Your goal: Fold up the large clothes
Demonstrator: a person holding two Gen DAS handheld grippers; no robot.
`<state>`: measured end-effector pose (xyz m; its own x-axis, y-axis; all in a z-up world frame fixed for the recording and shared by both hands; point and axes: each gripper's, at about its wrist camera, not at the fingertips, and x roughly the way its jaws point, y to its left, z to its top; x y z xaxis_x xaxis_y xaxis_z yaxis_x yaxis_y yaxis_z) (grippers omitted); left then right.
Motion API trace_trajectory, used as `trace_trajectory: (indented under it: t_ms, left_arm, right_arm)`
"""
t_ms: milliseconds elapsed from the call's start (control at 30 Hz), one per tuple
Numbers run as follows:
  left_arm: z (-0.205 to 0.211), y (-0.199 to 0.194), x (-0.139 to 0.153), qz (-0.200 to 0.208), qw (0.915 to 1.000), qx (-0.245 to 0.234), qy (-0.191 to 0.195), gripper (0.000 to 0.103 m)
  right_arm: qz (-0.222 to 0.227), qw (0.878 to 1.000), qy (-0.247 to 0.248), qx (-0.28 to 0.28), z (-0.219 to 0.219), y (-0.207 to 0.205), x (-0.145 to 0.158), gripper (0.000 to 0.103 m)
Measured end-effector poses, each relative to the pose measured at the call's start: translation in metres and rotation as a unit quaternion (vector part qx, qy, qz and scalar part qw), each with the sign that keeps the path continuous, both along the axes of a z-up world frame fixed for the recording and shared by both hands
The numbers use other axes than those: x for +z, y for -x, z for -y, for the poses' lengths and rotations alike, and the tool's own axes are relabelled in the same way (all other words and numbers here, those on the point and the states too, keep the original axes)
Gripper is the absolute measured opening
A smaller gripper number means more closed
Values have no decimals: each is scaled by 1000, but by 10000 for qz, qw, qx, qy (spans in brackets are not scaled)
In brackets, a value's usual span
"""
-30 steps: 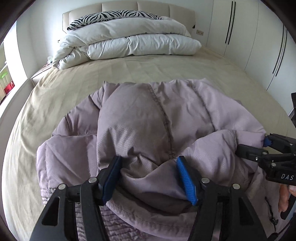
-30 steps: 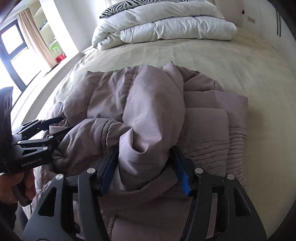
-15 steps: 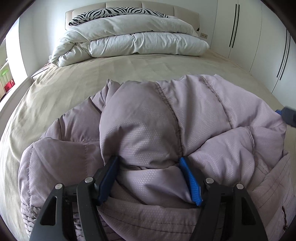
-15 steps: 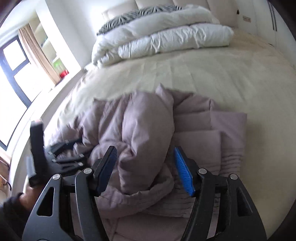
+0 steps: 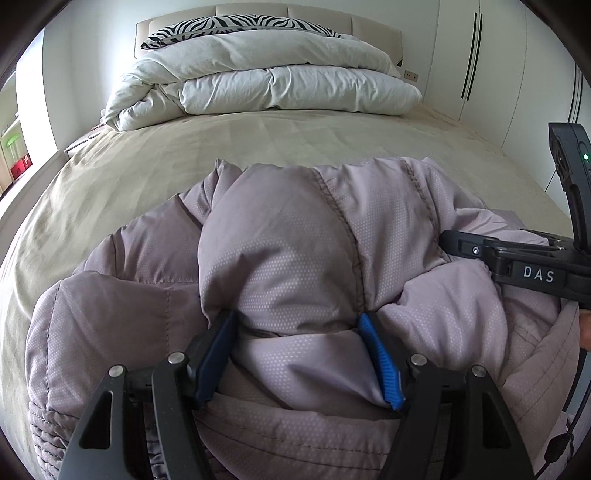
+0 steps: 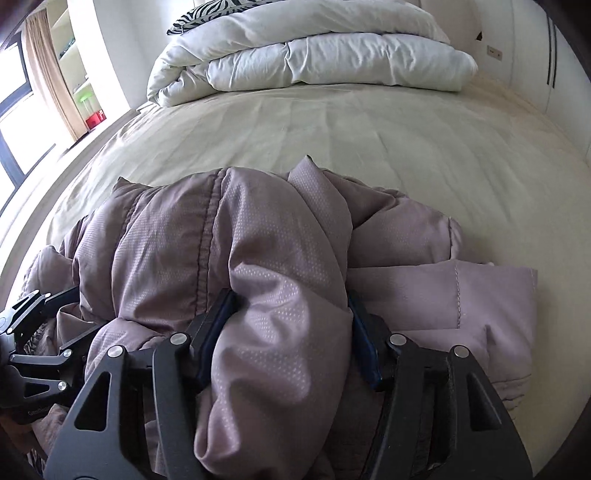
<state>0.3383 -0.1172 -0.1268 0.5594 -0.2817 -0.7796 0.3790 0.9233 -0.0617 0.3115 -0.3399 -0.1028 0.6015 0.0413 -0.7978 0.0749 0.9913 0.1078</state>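
Observation:
A mauve quilted puffer jacket (image 5: 295, 251) lies bunched on the beige bed sheet (image 5: 184, 155); it also shows in the right wrist view (image 6: 207, 236). My left gripper (image 5: 299, 354) has its blue-padded jaws wide apart with a thick fold of the jacket bulging between them. My right gripper (image 6: 291, 332) also has its jaws wide apart around a puffy fold. The right gripper shows at the right edge of the left wrist view (image 5: 517, 258); the left gripper shows at the lower left of the right wrist view (image 6: 40, 332).
A folded white duvet (image 5: 266, 85) and a zebra-print pillow (image 5: 236, 26) lie at the head of the bed. White wardrobe doors (image 5: 480, 62) stand on the right. A window with curtain (image 6: 33, 85) is on the left.
My right gripper lifted off the jacket half a second ago and has come back down onto a fold. My left gripper stays on its fold; the jacket sits more bunched.

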Motion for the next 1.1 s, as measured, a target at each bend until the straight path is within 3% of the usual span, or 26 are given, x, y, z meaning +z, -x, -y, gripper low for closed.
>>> trace_trajectory:
  t_ms: [133,267,367,467,600,767,867,933,1100]
  left_arm:
    - [-2,-2,-1,3,10000,7,76,72]
    - [-2,-1,-3,55,10000,17,77,72]
    - [-2,-1,-3,58,10000,14,78,72]
    - [-1,0,-3,94,10000,21,17,73]
    - [-3,-1,-3,86,9999,19,61,73]
    - [-2,-1,-3,91,9999,18,59,73]
    - [-3,-1,-3,91,10000,15,35,73]
    - [-2,-1,-2,102,9999,22,1,73]
    - [-10,4,5,156,9993,22,340,72]
  right_arm:
    - [-100,9999,8,-67,0,-2,14,57]
    - [555,9977,-250,-313,4,22,47,57]
    - [147,9994,326,-38,-11,22,20,57]
    - [331,9994,2,27,-2,25,2,59]
    - [255,9995,-76,-163,-3,27,14,59]
    - [750,9972,-29,-63,-16,66,41,59]
    - [397,9986,336,83,-28,73,18,63]
    - [535,9976,397,189,-28,76,7,66]
    - [504,9986,162,-74,-24,87,28,66]
